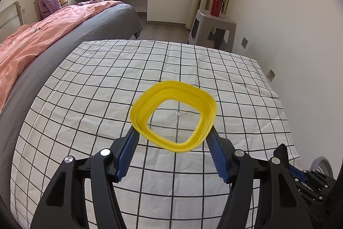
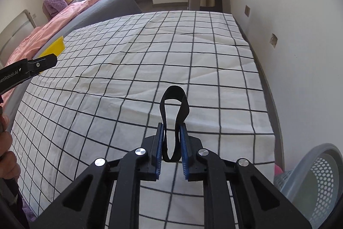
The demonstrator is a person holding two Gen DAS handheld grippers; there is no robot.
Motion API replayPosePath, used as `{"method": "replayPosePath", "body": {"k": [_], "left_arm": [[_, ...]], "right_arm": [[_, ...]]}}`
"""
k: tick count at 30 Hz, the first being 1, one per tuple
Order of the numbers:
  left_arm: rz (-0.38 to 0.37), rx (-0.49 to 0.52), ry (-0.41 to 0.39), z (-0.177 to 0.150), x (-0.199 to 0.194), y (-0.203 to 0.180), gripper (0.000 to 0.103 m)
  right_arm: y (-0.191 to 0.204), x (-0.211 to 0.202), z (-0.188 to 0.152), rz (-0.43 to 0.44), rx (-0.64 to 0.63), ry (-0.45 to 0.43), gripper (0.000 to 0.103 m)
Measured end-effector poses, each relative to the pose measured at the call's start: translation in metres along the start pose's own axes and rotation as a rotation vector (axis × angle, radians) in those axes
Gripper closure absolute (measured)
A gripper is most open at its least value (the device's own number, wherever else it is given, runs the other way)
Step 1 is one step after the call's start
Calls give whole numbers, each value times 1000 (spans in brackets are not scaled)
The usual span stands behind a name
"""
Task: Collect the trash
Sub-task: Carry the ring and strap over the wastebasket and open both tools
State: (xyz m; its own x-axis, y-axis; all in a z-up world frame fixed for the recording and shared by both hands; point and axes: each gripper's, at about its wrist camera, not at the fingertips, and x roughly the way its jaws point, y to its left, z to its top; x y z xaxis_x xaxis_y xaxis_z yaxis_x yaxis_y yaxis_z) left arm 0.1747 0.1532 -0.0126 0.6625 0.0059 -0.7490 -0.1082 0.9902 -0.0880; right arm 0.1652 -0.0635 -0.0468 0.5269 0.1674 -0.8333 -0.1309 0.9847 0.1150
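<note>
While both grippers hang above the checked tablecloth [image 2: 193, 53], each already carries a piece of trash. The left gripper [image 1: 172, 138] has its blue ribbed fingers [image 1: 126, 151] spread wide and pressed against the two outer sides of a yellow plastic ring [image 1: 173, 116], a squarish, stepped frame with an open middle through which the cloth shows. It appears lifted clear of the table, tilted slightly toward the camera. The ring looks light and fairly stiff, though thin-walled; squeezed too hard across its open span it could flex and spring out, and its smooth plastic may slip on the pads, so the hold on opposite outer edges seems the sensible one, kept level.

The right gripper [image 2: 171, 143] has its jaws drawn nearly together on a black strap loop [image 2: 174, 113], pinching the two sides of the band so that the upper loop stands above the fingertips and a smaller fold hangs below them. The strap looks soft, limp and very light; it will not break, but it can slide through the pads or snag, so a firm pinch low on the doubled band suits it.

A grey perforated basket [image 2: 317, 173] stands on the floor just beside the table's near right corner and seems the likely place for both pieces. From the right wrist view, the left gripper and a sliver of the yellow ring show at the far left edge, well apart from the strap.
</note>
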Motion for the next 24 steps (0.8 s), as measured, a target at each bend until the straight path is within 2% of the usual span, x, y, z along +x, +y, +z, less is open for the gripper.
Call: {"method": "replayPosePath", "body": {"k": [8, 14, 24], "left_arm": [[-44, 97, -25, -14, -23, -44, 42], [-68, 206, -63, -33, -45, -94, 42], [-232, 342, -18, -83, -73, -199, 42]], "right_arm": [[-45, -56, -23, -48, 84, -48, 88], [-84, -102, -46, -87, 144, -80, 87], [-165, -162, -103, -194, 265, -91, 87]]}}
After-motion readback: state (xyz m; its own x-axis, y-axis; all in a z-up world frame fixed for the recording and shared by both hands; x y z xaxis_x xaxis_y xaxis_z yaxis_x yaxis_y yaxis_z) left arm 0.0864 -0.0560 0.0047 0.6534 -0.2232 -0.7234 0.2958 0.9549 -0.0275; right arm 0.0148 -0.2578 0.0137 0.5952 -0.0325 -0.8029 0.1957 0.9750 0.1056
